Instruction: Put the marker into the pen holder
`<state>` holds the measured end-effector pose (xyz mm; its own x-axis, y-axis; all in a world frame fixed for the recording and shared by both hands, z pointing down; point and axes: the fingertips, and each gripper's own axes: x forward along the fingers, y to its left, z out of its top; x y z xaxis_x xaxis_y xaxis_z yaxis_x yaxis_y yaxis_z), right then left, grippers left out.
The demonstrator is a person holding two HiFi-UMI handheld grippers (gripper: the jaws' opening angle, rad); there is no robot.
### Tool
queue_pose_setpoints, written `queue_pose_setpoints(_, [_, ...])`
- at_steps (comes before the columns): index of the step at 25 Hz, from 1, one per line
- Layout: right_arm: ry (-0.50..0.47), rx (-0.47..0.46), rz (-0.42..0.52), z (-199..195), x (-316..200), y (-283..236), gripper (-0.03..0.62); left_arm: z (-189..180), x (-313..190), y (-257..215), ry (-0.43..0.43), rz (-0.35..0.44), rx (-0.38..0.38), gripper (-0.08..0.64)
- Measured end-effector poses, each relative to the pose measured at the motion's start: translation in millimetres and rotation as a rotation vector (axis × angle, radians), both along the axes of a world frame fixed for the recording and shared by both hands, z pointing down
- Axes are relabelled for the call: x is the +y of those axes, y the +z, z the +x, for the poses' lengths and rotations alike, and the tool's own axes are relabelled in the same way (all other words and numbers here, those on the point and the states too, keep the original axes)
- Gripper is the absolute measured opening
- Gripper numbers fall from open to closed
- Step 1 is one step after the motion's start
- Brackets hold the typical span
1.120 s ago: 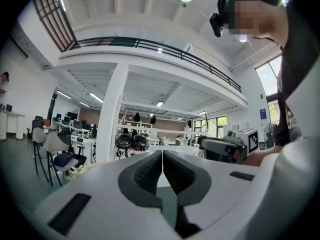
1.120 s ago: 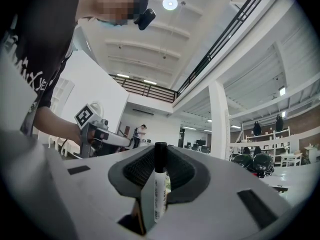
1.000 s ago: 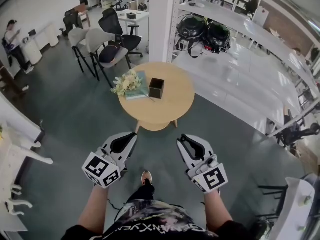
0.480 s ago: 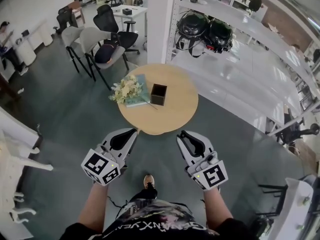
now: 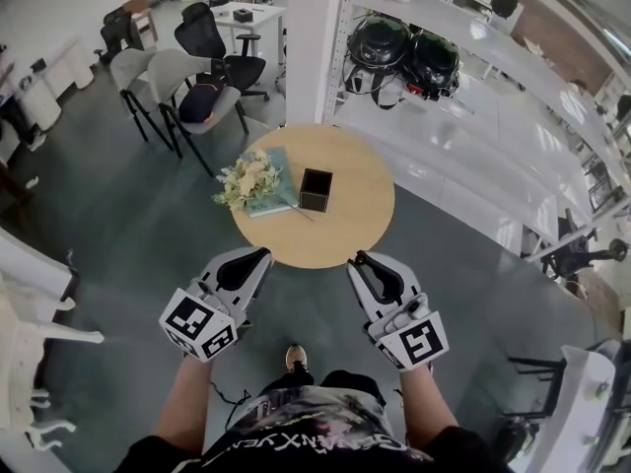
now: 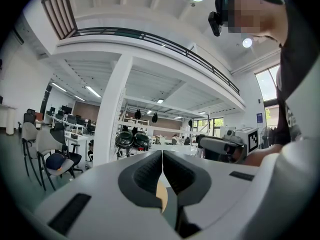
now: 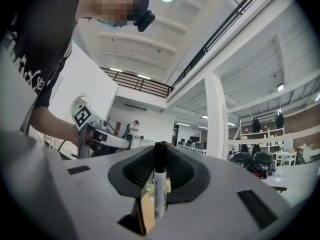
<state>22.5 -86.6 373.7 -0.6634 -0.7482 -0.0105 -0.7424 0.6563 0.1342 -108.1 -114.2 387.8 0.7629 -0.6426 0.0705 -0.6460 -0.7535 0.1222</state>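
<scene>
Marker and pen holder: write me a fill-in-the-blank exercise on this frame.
The right tool is shut on the ___. The pen holder stands on the round ___. The left tool, jaws together, holds ___.
Missing words: marker; table; nothing.

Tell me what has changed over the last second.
The person has stepped toward the round table; the left tool and right tool have come forward to its near edge in the head view. Nothing was picked up or released: the right tool still clamps the marker, the left stays shut and empty. The pen holder and flowers have not moved.
</scene>
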Motion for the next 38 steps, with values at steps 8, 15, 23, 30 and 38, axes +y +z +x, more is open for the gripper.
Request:
queue_pose_setpoints(8, [0.012,0.007,-0.006,-4.2,-15.3,1.9,0.067,2.1,-18.7,0.4,0.017,0.001,0.014,0.023])
queue_pose_setpoints(15, [0.020,0.005,-0.006,-2.4,-29.8,3.8,0.067,7.2,-30.9,3.6,0.024,-0.008,0.018,0.023])
queue_pose_setpoints(23, [0.006,-0.010,-0.002,0.9,-68.6,17.1,0.067,12.0,-66.5,15.6,0.009,-0.010,0.005,0.023])
queue_pose_setpoints(30, [-0.018,-0.030,-0.004,2.6,-120.2,17.5,0.067,14.3,-113.5,15.8,-0.009,-0.019,-0.010,0.023])
queue_pose_setpoints(38, [-0.052,-0.041,-0.004,1.7,-177.2,21.3,0.067,23.7,-164.1,22.4,-0.022,-0.029,-0.018,0.023])
